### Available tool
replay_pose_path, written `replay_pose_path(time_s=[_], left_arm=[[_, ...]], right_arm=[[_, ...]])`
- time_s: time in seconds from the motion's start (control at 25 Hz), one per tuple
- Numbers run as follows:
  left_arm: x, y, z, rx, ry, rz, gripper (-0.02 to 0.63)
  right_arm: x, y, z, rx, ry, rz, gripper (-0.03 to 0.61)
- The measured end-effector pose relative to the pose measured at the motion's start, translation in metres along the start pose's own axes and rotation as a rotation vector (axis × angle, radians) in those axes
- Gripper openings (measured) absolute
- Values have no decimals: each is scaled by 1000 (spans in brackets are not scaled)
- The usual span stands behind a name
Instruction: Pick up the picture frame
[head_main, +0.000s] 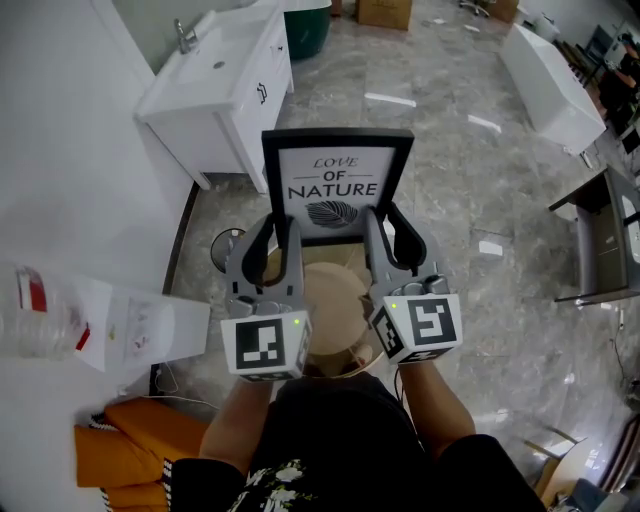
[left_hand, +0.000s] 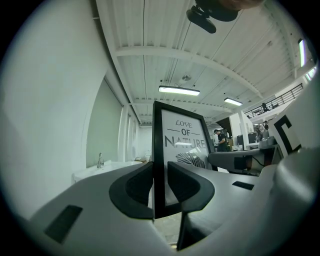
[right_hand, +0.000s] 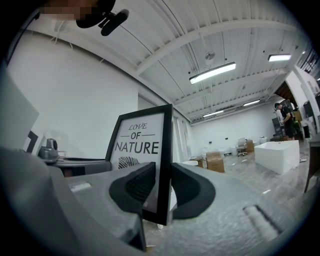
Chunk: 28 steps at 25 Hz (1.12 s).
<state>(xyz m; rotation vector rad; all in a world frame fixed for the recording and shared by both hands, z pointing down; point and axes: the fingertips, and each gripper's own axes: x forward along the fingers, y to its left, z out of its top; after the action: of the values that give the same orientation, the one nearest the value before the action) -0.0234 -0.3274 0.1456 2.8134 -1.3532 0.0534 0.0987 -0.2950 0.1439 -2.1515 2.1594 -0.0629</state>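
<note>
Right gripper clamped on black picture frame's edge, cardboard boxes beyond

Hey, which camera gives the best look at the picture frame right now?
Head view: nearly the whole frame faces the camera, print readable, with the left gripper and right gripper on its lower sides. Each gripper view shows it obliquely, one side edge clamped between the jaws, its bottom hidden.

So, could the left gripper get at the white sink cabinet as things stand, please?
Probably not freely: the left gripper is shut on the picture frame, shared with the right gripper; the sink cabinet stands apart.
</note>
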Motion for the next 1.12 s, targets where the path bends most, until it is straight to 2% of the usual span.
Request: replay_pose_path(time_s=[0.44,0.68,1.12], left_arm=[[-3,-2,5,30,-14,-6,87],[-3,-2,5,5,-4,11,87],[-1,-2,1,7,12,14,87]], right_arm=[[-4,1,8,-6,5,11,89],[-3,1,8,-6,10,14,89],[-1,0,3,-4,33,13,89]])
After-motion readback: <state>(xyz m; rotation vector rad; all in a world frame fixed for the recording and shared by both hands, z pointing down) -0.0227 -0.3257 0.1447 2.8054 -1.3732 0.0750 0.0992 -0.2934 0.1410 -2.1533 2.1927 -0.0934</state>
